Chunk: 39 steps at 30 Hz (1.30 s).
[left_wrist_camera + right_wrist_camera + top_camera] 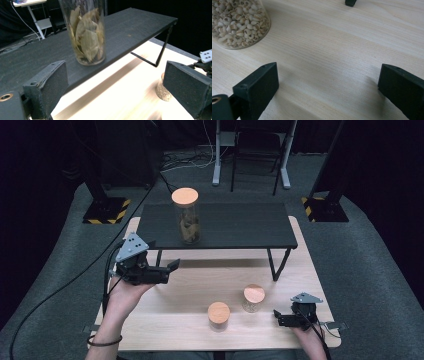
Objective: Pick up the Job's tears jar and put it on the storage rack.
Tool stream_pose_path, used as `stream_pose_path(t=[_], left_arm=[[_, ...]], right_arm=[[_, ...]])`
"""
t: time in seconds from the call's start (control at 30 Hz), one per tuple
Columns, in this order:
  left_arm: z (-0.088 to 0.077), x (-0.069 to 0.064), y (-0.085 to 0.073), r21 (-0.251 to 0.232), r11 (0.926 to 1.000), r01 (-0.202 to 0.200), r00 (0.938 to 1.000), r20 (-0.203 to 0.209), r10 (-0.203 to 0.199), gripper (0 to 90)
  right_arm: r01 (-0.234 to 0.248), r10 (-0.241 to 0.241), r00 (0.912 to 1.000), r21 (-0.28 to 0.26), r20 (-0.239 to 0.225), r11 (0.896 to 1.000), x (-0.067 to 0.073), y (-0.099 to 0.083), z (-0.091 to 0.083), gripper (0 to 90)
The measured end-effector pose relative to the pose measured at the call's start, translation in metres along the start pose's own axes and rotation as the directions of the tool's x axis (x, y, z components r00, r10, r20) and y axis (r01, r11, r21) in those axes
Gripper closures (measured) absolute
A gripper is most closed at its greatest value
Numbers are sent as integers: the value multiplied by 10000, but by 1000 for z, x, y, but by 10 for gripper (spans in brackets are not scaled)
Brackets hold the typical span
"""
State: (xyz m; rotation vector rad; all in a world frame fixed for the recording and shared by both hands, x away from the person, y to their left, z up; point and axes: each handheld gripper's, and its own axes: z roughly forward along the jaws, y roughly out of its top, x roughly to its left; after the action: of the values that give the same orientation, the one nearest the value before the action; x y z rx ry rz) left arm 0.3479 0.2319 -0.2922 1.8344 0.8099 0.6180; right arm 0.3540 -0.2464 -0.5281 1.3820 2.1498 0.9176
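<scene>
In front of the black shelf [225, 222], the left gripper [172, 266] hovers, jaws wide and empty; the tall jar [187, 217] stands on that shelf; the right gripper [276, 315] rests below it, jaws apart, empty.

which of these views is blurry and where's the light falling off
Left gripper view: the wooden table streaks with motion blur, while the tall jar of leaves on the black shelf stays fairly sharp. Right gripper view: crisp wood grain, soft shadows beside the open fingers. High view: the table is evenly lit, the room around it falls into darkness.
</scene>
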Motion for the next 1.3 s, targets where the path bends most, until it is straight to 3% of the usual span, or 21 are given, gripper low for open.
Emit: stream_pose_path(t=[0.37, 0.63, 0.77, 0.97, 1.3], left_arm=[[-15, -13, -36, -1, 10000, -82, 10000, 51, 82, 57], [-31, -20, -49, -175, 9995, -281, 9992, -301, 276, 59], [-37, -23, -58, -319, 9992, -259, 9995, -190, 253, 61], [-39, -25, -67, -438, 9984, -351, 9987, -374, 334, 65], [-39, -23, -84, -540, 9985, 1, 9978, -664, -36, 64]], right_arm=[[-41, 41, 10000, 3, 36, 10000, 0, 0, 0, 25], [-70, 70, 10000, 3, 55, 10000, 0, 0, 0, 25], [-96, 96, 9999, -3, 67, 10000, 0, 0, 0, 25], [-93, 93, 9999, -2, 65, 10000, 0, 0, 0, 24], [-70, 70, 10000, -1, 40, 10000, 0, 0, 0, 24]])
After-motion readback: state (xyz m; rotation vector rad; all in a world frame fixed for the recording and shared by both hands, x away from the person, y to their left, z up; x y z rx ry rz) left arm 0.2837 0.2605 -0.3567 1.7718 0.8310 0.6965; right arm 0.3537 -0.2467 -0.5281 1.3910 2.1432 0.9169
